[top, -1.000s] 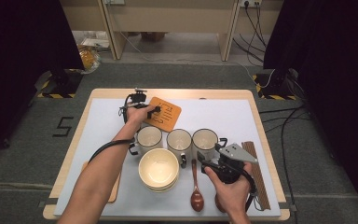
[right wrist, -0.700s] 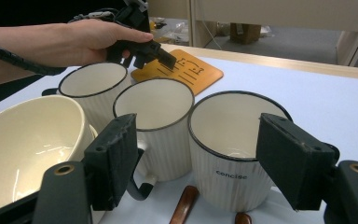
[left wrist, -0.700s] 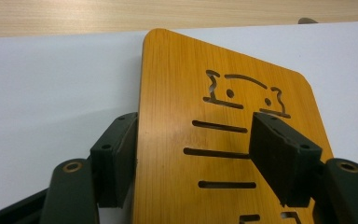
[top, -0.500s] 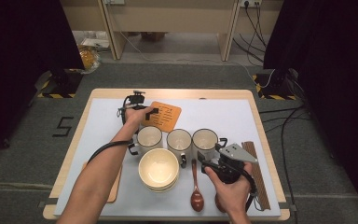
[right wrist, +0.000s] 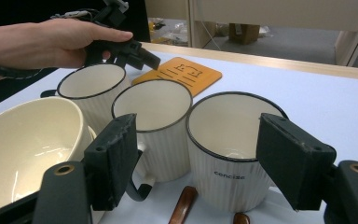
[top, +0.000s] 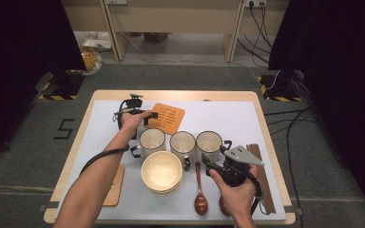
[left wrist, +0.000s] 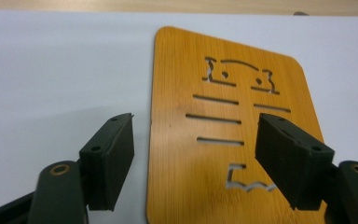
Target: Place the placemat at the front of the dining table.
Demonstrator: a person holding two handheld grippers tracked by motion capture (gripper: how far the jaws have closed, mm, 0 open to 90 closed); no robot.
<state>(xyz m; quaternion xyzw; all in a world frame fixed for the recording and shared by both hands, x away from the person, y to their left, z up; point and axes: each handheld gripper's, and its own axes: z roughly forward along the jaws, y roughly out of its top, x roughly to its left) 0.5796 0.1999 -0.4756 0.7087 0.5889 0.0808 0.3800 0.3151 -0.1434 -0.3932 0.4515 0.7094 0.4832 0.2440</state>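
Counting: 3 mugs, 1 bowl, 2 coasters, 2 spoons.

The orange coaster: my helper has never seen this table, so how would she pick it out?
Start at the row of three white mugs. Just beyond it, towards the table's far edge, lies the orange coaster, flat on the white mat. Unlike its neighbours, it is a thin wooden square with cut-out slots.
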